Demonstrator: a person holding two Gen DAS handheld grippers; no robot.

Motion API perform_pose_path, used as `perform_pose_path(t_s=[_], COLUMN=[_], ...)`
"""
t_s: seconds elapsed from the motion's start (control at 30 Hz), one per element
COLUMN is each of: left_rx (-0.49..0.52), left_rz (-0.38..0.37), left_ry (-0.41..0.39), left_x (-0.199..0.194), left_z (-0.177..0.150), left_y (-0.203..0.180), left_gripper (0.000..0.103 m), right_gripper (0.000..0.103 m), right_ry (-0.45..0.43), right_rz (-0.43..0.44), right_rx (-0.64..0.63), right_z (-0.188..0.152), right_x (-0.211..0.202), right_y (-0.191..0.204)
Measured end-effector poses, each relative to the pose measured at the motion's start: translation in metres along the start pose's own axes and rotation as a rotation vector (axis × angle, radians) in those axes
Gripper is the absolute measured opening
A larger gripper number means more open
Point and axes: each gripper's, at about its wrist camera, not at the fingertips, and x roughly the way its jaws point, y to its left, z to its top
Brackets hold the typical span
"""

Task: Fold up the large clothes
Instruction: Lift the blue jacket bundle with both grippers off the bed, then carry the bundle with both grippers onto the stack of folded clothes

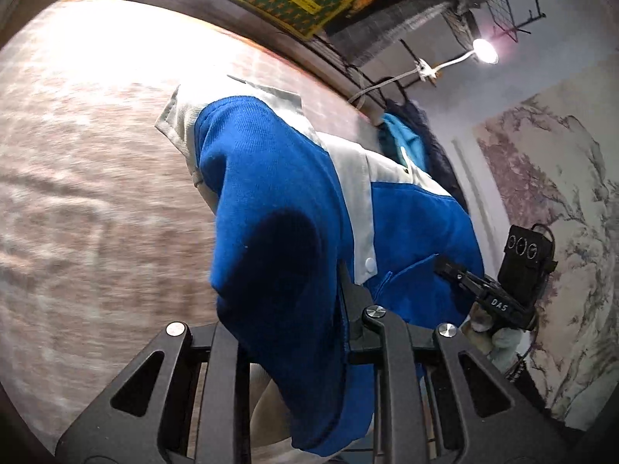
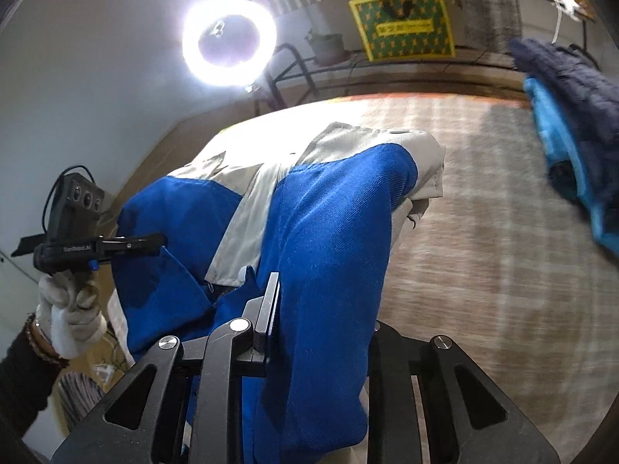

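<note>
A large blue and pale grey jacket (image 1: 271,178) hangs lifted over the pinkish checked bed surface (image 1: 89,178). My left gripper (image 1: 305,332) is shut on its blue fabric, which drapes over the fingers. My right gripper (image 2: 309,309) is shut on the same jacket (image 2: 332,224), blue cloth bunched between its jaws. Each gripper shows in the other's view: the right one (image 1: 460,274) at the jacket's right edge, the left one (image 2: 127,247) at its left edge, held by a white-gloved hand (image 2: 65,309).
A dark navy and light blue pile of clothes (image 2: 572,123) lies at the bed's far edge; it also shows in the left wrist view (image 1: 410,139). A green and yellow box (image 2: 402,27), a ring light (image 2: 230,36) and a lamp (image 1: 485,51) stand beyond the bed.
</note>
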Motion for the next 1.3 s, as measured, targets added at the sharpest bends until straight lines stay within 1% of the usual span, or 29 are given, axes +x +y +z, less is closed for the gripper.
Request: perform_pose_path(t_s=[0.17, 0.37, 0.5, 0.63, 0.77, 0.83, 0.9, 0.97, 1.13, 1.3], left_rx=[0.106, 0.161, 0.22, 0.263, 0.274, 0.295, 0.305, 0.303, 0.322, 0.326], left_rz=[-0.021, -0.08, -0.118, -0.155, -0.186, -0.192, -0.199, -0.205, -0.17, -0.137], left_ry=[-0.013, -0.026, -0.04, -0.048, -0.059, -0.067, -0.071, -0.072, -0.067, -0.067], left_x=[0.023, 0.058, 0.089, 0.128, 0.168, 0.189, 0.206, 0.226, 0.272, 0.304], left_z=[0.014, 0.044, 0.063, 0.087, 0.117, 0.132, 0.142, 0.152, 0.172, 0.182], left_y=[-0.058, -0.121, -0.172, -0.22, -0.265, -0.288, -0.303, -0.316, -0.343, -0.351], left_gripper=[0.019, 0.019, 0.019, 0.019, 0.018, 0.018, 0.018, 0.018, 0.018, 0.018], right_gripper=[0.02, 0.02, 0.02, 0.02, 0.019, 0.019, 0.019, 0.019, 0.019, 0.019], right_ry=[-0.06, -0.14, -0.2, -0.264, -0.318, -0.339, -0.361, -0.377, -0.396, -0.401], right_rz=[-0.041, -0.118, -0.184, -0.255, -0.315, -0.346, -0.38, -0.397, -0.434, -0.441], right_rx=[-0.011, -0.033, -0.057, -0.064, -0.049, -0.05, -0.047, -0.035, -0.014, 0.016], right_z=[0.008, 0.025, 0.041, 0.066, 0.096, 0.109, 0.121, 0.127, 0.144, 0.149], right_x=[-0.043, -0.098, -0.13, -0.164, -0.183, -0.188, -0.196, -0.203, -0.202, -0.199], right_y=[-0.02, -0.05, -0.072, -0.105, -0.141, -0.158, -0.177, -0.194, -0.232, -0.261])
